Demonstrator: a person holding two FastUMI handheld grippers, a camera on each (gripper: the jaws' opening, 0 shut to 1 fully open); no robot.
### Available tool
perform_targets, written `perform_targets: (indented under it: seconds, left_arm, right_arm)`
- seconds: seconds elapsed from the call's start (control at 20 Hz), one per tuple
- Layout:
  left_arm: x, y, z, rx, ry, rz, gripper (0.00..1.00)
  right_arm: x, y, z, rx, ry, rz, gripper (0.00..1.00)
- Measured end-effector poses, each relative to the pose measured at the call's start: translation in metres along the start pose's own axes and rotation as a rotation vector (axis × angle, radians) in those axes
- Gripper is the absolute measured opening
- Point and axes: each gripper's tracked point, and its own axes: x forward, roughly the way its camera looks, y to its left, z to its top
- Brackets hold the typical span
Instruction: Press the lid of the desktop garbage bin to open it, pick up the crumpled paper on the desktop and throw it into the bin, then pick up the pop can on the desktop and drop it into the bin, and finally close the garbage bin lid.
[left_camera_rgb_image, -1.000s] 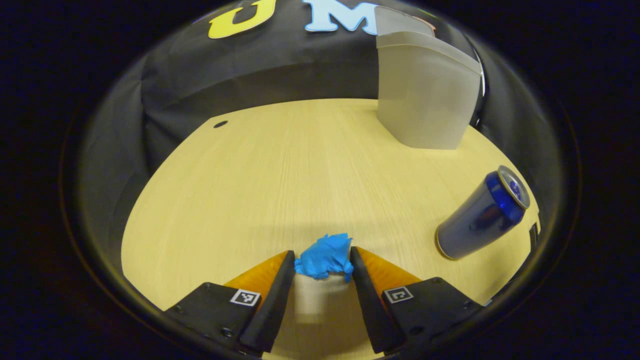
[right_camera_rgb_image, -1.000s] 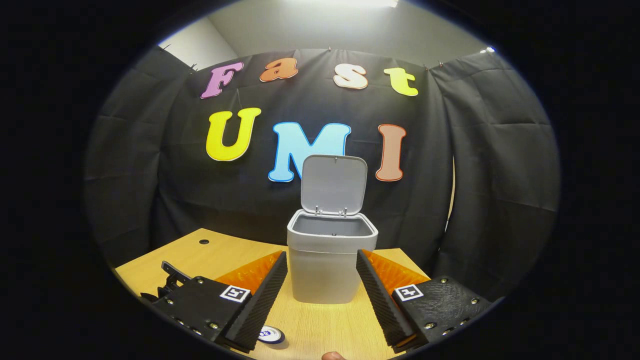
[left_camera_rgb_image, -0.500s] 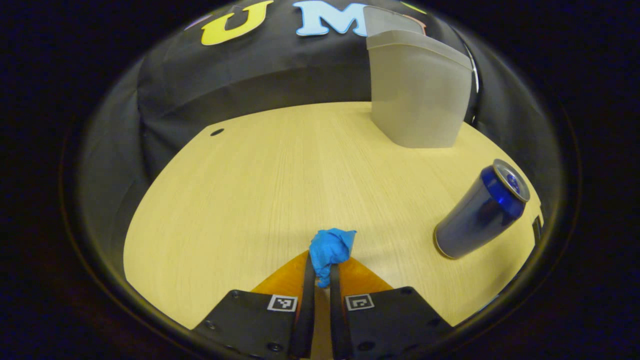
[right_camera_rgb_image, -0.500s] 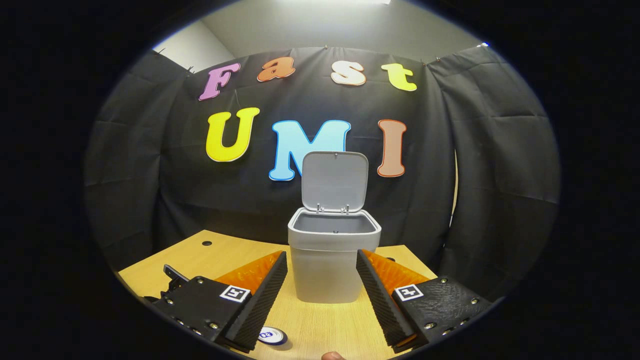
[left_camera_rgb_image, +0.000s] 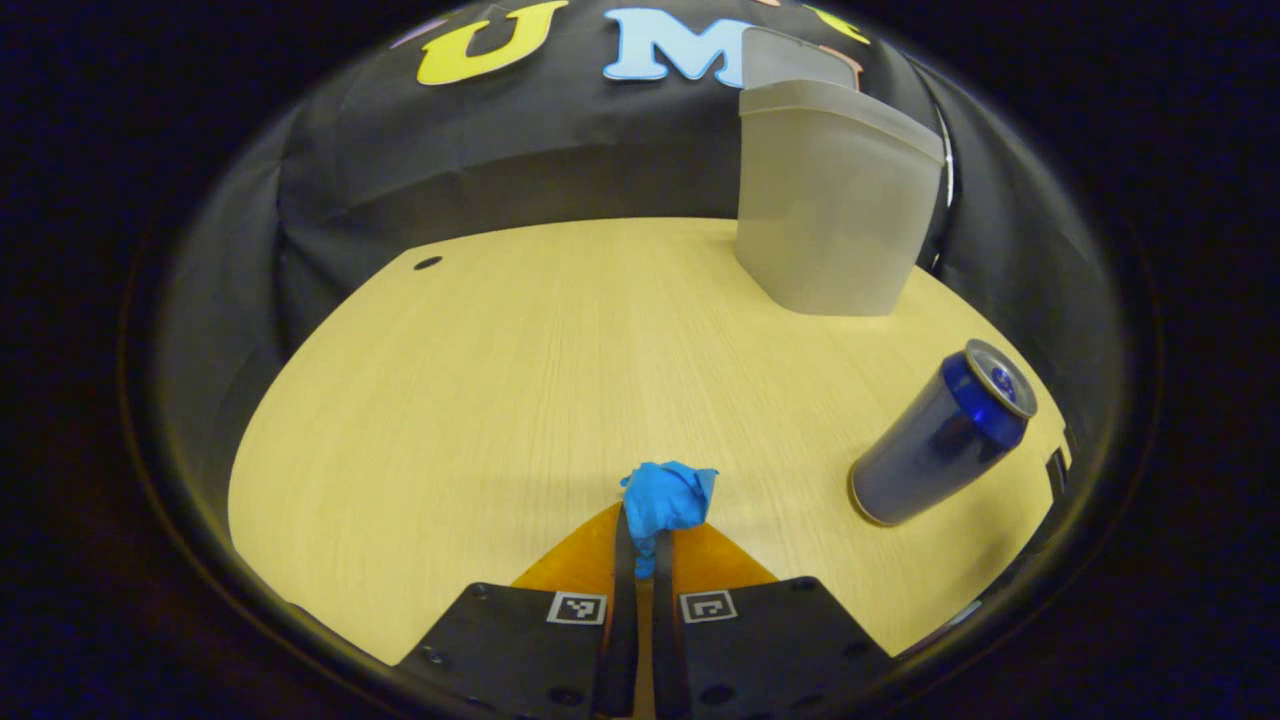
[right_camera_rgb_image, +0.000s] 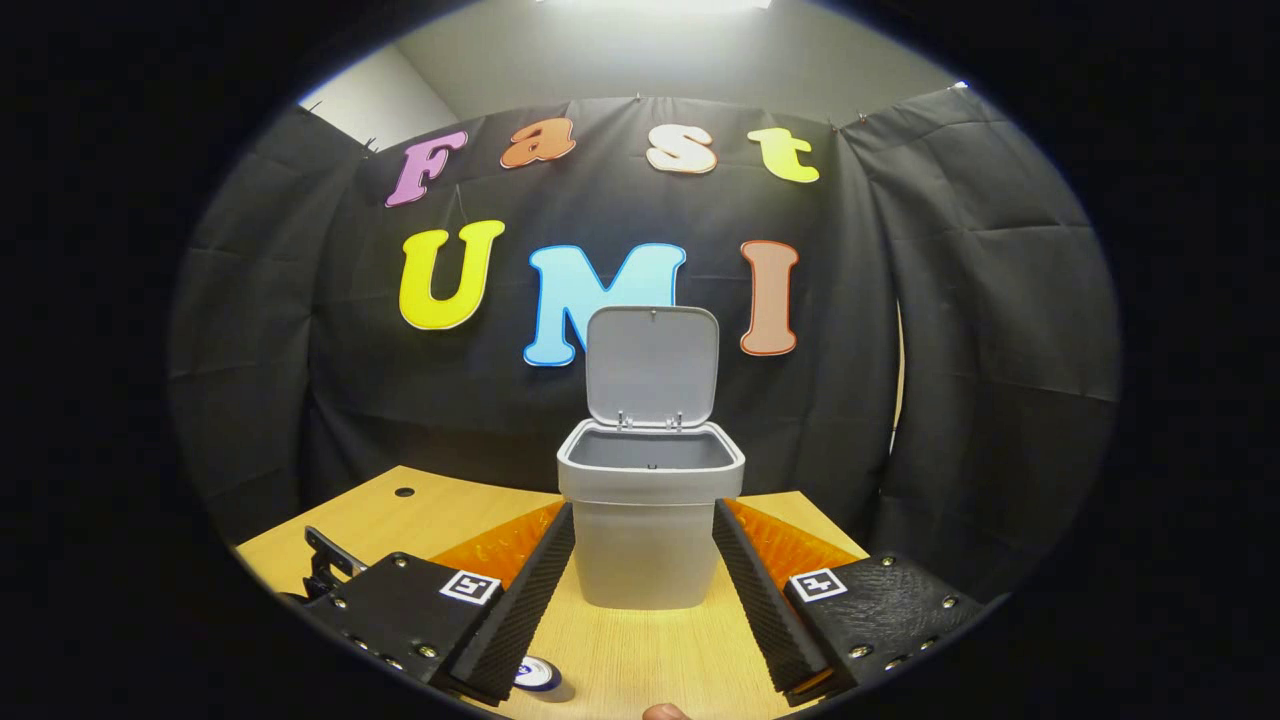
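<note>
— Wooden desktop (left_camera_rgb_image: 480, 400): where's the crumpled paper (left_camera_rgb_image: 665, 497)?
— Near its front edge, pinched by the left gripper (left_camera_rgb_image: 645, 560).
— The right gripper (right_camera_rgb_image: 640, 570)?
— Fingers apart (bin (right_camera_rgb_image: 650, 530) beyond, lid (right_camera_rgb_image: 652, 365) up); pop can (left_camera_rgb_image: 935, 435) toward the right edge.

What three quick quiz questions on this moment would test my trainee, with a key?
1. True or false: the garbage bin has its lid closed.
2. What does the left hand-held gripper hold? A) the pop can B) the crumpled paper C) nothing
3. Fill in: the pop can stands on the ____.

Key: 1 false, the lid stands up. 2 B, the crumpled paper sits between its fingers. 3 desktop. The right hand-held gripper is open.
</note>
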Motion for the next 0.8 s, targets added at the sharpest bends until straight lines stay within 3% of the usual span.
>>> perform_targets:
  seconds: [0.55, 0.8]
  left_arm:
    - [-0.052, -0.021, 0.107, -0.108, -0.196, -0.082, 0.14]
    - [-0.065, -0.048, 0.152, -0.095, -0.243, -0.143, 0.12]
  right_arm:
    - [0.003, -0.014, -0.006, 0.021, -0.020, -0.004, 0.90]
    - [-0.001, -0.027, -0.006, 0.041, -0.031, -0.037, 0.90]
